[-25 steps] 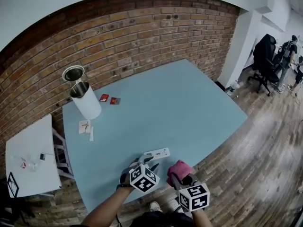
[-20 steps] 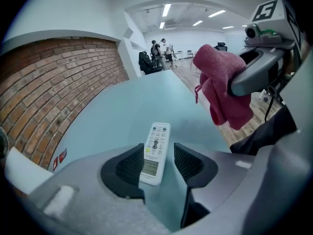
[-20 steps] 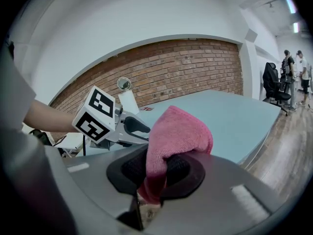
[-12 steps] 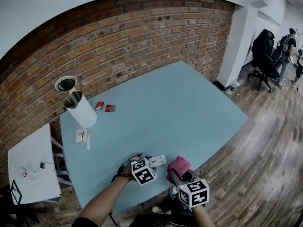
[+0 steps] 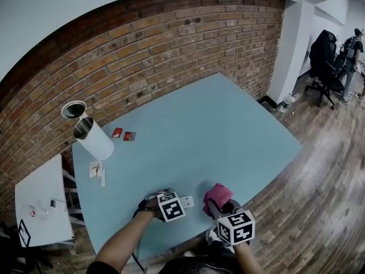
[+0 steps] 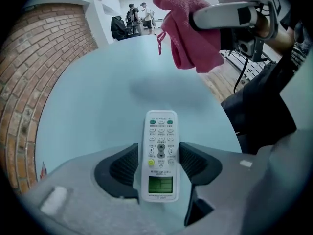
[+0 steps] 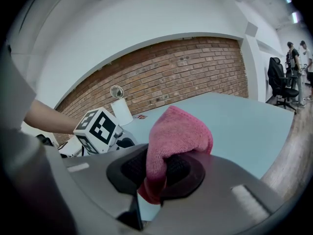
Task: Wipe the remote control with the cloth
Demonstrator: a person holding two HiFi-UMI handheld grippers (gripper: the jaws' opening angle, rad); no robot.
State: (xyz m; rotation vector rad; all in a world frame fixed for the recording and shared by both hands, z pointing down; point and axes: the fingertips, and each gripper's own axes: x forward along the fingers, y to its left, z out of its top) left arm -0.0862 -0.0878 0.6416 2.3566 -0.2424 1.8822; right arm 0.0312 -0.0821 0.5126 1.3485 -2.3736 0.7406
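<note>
White remote control point(image 6: 160, 131) lies flat on light blue table point(image 5: 205, 130), near edge closest to person, buttons face up. Long axis runs straight along left gripper's line of sight: green display end nearest gripper body, button end pointing away. Left gripper point(image 6: 157, 156) points steeply down, jaws spread wide and just been opening, remote between them, pads not squeezing it. Right gripper point(image 7: 164, 168) just beside, above table, jaws pinching bunched pink cloth point(image 7: 178, 131), clear of remote.
</note>
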